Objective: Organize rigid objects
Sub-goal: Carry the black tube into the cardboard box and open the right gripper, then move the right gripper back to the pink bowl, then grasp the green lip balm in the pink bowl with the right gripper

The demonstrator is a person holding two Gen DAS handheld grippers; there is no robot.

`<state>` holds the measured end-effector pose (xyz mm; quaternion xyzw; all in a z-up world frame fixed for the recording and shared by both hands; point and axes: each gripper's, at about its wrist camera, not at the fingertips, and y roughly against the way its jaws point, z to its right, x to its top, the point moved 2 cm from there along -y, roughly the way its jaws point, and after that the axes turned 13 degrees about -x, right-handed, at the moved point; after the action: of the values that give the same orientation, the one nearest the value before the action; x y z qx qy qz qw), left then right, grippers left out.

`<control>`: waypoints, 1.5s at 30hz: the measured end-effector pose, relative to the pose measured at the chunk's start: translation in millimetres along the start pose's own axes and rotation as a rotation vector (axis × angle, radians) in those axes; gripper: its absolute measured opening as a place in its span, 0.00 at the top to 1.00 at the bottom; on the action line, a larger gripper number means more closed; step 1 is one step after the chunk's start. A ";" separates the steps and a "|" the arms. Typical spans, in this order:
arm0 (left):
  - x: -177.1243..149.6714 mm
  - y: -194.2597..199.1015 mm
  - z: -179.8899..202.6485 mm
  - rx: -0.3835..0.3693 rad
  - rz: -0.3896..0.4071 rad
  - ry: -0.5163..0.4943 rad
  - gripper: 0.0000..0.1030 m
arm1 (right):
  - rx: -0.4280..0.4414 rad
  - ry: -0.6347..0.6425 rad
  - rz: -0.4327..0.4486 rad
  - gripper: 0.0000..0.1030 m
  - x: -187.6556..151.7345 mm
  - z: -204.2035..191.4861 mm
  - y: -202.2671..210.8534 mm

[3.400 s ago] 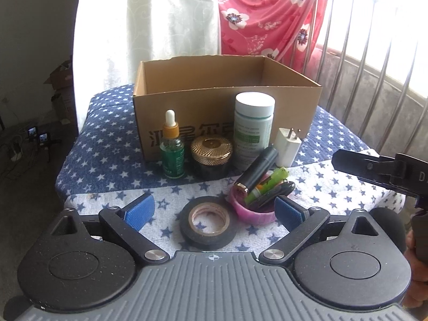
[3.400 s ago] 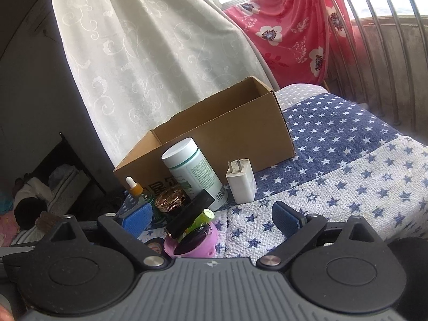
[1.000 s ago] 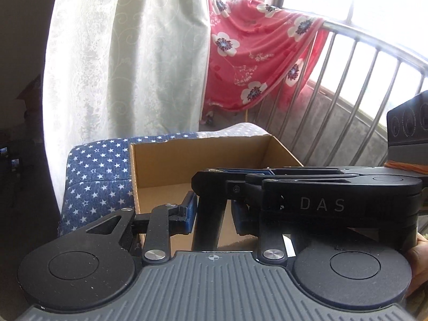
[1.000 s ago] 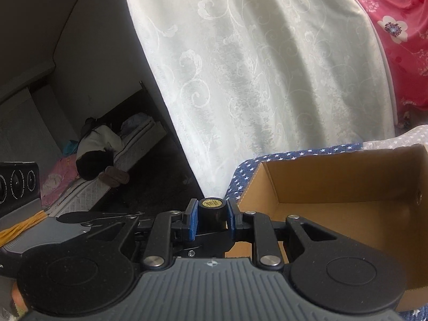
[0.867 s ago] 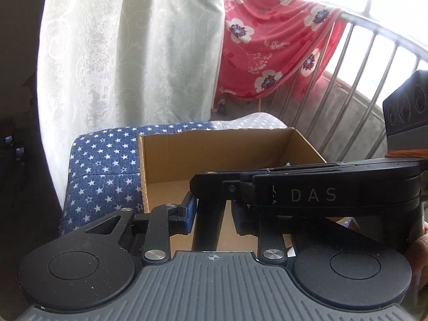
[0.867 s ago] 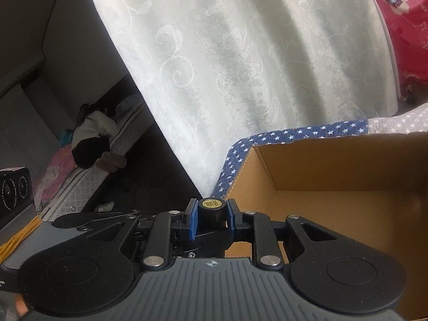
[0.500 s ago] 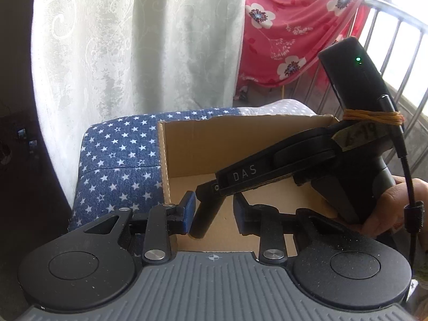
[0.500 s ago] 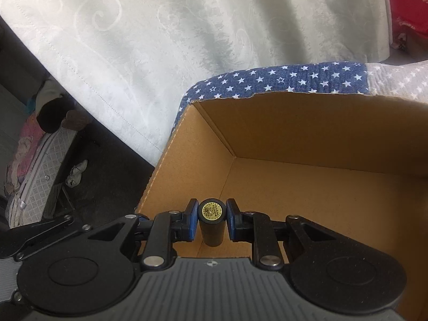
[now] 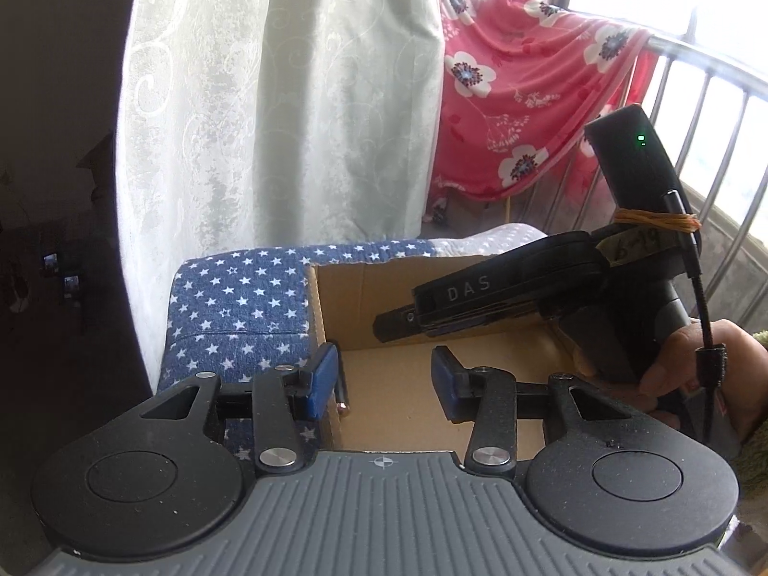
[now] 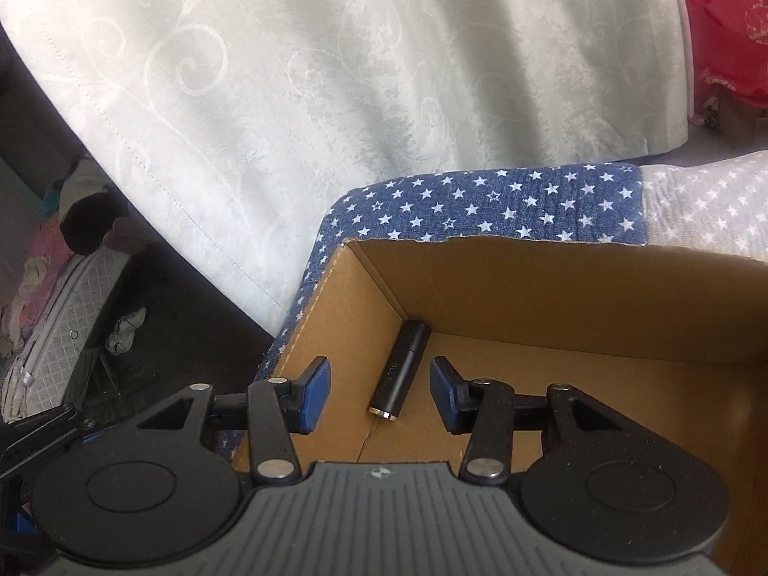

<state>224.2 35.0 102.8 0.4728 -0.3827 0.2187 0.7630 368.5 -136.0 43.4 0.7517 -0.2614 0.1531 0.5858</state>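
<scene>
Against the pale curtain [image 10: 336,96], both claws have just been opening over the cardboard box [image 10: 552,288]: the right gripper [image 10: 379,391] and left gripper [image 9: 384,379] stand parted and empty, the black tube [image 10: 401,367] lies released in the box's corner, so the next move is likely fetching another item.

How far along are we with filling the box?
Done: a black tube lies on the box floor, by its side wall. In hand: nothing. The right gripper has just been opening, the tube between its jaws but untouched. The left gripper has just been opening over the box too, a thin stick beside one pad. Left: other items are out of view, so I can't count them.
</scene>
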 end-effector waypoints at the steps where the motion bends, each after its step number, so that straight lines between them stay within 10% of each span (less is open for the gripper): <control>1: -1.0 7.0 3.4 -0.004 0.014 -0.009 0.55 | 0.011 -0.007 0.028 0.53 -4.3 2.3 18.1; 16: -73.8 63.4 60.2 -0.170 -0.022 -0.113 0.51 | 0.109 -0.106 0.374 0.42 -167.5 46.5 185.4; 27: -154.6 11.3 100.3 -0.201 -0.186 -0.225 0.54 | 0.112 -0.385 0.279 0.45 -263.5 76.6 113.1; 45: -160.2 -15.5 113.6 -0.143 -0.231 -0.255 0.77 | 0.077 -0.374 0.260 0.65 -268.8 67.8 64.2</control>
<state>94.2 -68.4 -2.9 0.4821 -0.4339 0.0400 0.7601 107.2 -155.0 -67.4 0.7487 -0.4540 0.0951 0.4736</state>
